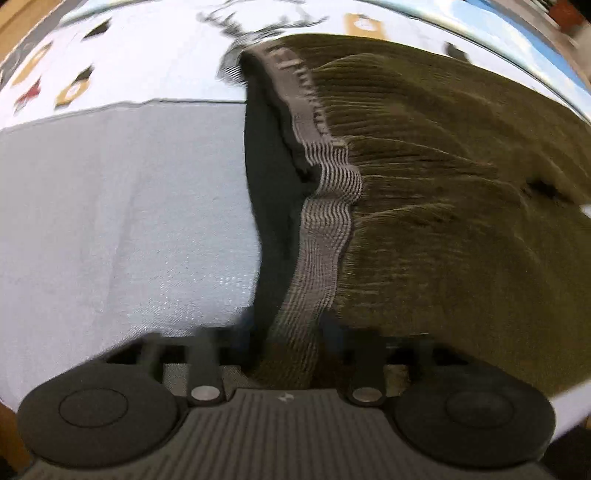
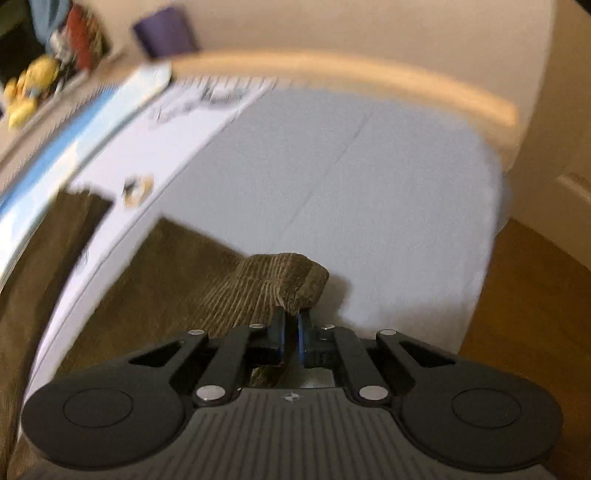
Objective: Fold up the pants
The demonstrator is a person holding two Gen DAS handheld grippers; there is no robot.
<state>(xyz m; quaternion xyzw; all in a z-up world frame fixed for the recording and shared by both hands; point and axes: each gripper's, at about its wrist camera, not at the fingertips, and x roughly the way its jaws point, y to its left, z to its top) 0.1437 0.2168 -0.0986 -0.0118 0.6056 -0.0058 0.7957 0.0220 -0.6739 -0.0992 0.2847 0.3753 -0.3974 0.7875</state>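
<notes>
Olive-green corduroy pants (image 1: 443,192) with a grey striped waistband (image 1: 317,266) lie on a bed covered by a pale sheet (image 1: 122,221). My left gripper (image 1: 284,332) is shut on the waistband, which runs between its fingers; the image is blurred. In the right wrist view my right gripper (image 2: 291,325) is shut on the hem of a pant leg (image 2: 284,280), lifting it a little above the sheet (image 2: 369,203). The rest of the pants (image 2: 147,277) stretches away to the left.
A patterned white blanket (image 1: 110,55) lies at the far side of the bed. A wooden bed rail (image 2: 369,77) curves along the far edge. Wooden floor (image 2: 535,314) shows at right. Toys and a purple box (image 2: 166,33) sit on a shelf at upper left.
</notes>
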